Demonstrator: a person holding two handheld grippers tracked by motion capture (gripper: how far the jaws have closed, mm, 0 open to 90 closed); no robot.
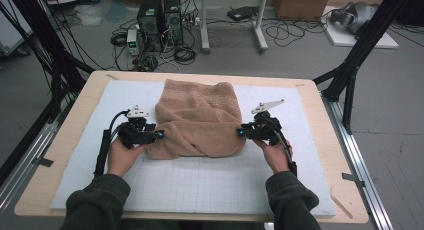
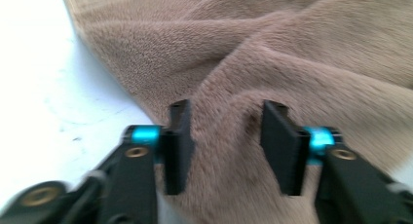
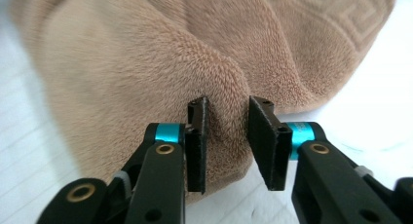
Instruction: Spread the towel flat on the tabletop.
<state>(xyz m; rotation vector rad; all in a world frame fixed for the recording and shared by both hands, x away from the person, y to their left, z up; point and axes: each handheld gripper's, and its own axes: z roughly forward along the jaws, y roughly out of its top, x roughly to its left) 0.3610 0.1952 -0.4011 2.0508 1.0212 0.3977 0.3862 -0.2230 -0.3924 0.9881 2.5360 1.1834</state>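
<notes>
My left hand-held gripper [image 1: 159,135] stood with its jaws apart, a ridge of the brown towel [image 1: 196,121] between the pads but unpressed; my right hand-held gripper [image 1: 240,133] was likewise parted over a fold at the opposite side. The towel lay folded on the white mat [image 1: 200,182], toward the table's [image 1: 65,140] far edge. I judged it soft, light and limp, best pinched at a thick folded edge. The gripper views revealed pile and a woven border; the high view gave the outline.

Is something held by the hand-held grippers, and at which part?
Nothing is held: both hand-held grippers, left and right, stand open, with the towel's side edges between their jaws.
</notes>
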